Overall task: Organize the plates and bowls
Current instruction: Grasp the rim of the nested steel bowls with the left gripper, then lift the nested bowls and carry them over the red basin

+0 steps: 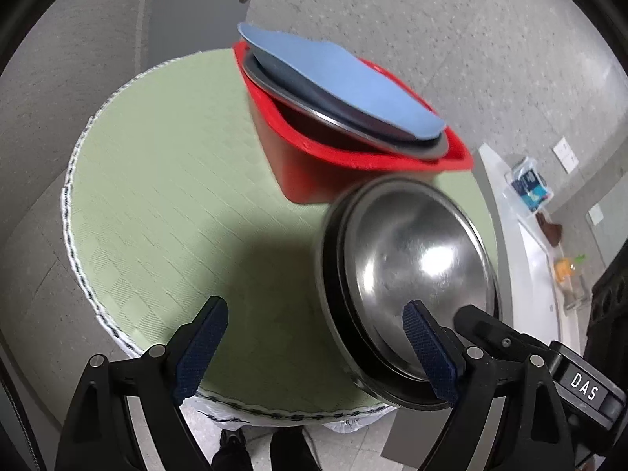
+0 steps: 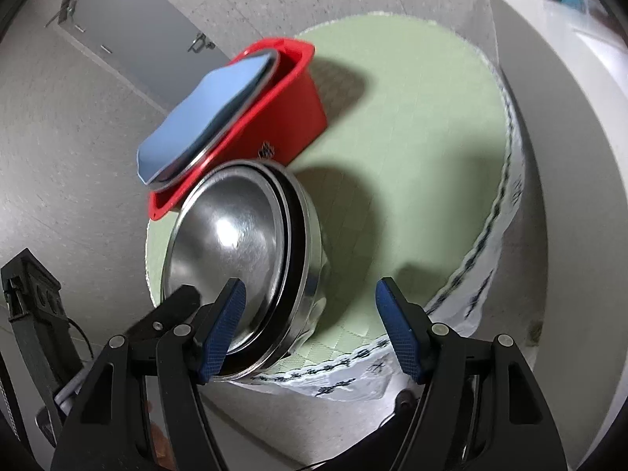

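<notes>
While blue plate (image 1: 341, 82) and steel plate (image 1: 314, 112) sit in red bin (image 1: 314, 165), stacked steel bowls (image 1: 416, 274) wait on green table (image 1: 165, 180). Left gripper (image 1: 316, 347) and right gripper (image 2: 310, 329) spread wide, pinching nothing.

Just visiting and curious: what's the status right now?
Left gripper open, right gripper open. Steel bowl stack on table, ungripped. Red bin close behind.

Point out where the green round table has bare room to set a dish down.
Free: the wide green stretch of the table between its fringed edge, the red bin and the steel bowl stack. Crowded: the side where the bin, holding a blue plate, nearly meets the stack.
</notes>
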A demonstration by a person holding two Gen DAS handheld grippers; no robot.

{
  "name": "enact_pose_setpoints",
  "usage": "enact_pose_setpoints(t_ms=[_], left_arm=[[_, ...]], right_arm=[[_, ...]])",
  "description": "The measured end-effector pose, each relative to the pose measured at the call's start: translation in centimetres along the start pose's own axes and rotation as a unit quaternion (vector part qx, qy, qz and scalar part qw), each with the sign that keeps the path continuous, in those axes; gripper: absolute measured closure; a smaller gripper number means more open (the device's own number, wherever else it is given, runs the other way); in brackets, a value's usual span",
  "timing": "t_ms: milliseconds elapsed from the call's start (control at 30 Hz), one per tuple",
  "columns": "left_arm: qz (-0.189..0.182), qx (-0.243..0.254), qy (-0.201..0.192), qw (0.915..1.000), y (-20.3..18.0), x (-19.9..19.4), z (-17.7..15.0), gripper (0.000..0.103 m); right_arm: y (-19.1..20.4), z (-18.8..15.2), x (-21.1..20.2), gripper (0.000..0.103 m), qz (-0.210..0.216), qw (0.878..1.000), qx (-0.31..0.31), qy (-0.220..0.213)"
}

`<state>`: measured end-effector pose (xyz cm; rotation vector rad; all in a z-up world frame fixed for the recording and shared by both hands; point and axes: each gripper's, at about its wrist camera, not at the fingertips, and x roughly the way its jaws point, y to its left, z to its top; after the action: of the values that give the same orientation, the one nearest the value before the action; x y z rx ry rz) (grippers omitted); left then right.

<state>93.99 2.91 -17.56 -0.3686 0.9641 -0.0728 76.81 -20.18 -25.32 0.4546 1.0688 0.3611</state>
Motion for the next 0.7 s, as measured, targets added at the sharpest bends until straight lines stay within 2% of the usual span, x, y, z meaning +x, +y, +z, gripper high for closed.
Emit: enact_pose_setpoints(t_ms=[133, 233, 300, 367, 400, 700], left_arm=[[-0.005, -0.011, 0.013, 0.9998, 0.6, 1.0, 0.5, 0.017], [-0.011, -0.007, 0.02, 0.9997, 0.6, 1.5, 0.7, 0.025], [-0.025, -0.001, 0.027, 0.9993, 0.3, 2.0, 1.1, 0.042], [-0.035, 0.01, 0.03, 0.9989, 0.1, 2.2, 1.4, 0.052], [-0.041, 0.016, 0.028, 0.9986, 0.1, 2.3, 1.7, 0.059], [-0.051, 0.029, 0.022, 0.998, 0.2, 1.6, 1.9, 0.06]], right_arm=[[-0.2, -0.2, 0.9, 0.033, 0.011, 1.0, 0.011, 0.006], [0.0, -0.2, 1.4, 0.036, 0.02, 1.0, 0.014, 0.011], [-0.1, -0.3, 1.9, 0.042, 0.027, 0.999, 0.018, 0.017], [0.0, -0.3, 2.3, 0.056, 0.04, 0.999, 0.02, 0.025], [0.1, -0.5, 2.5, 0.056, 0.045, 0.998, 0.019, 0.029], [0.5, -1.3, 1.7, 0.056, 0.036, 0.999, 0.016, 0.019]])
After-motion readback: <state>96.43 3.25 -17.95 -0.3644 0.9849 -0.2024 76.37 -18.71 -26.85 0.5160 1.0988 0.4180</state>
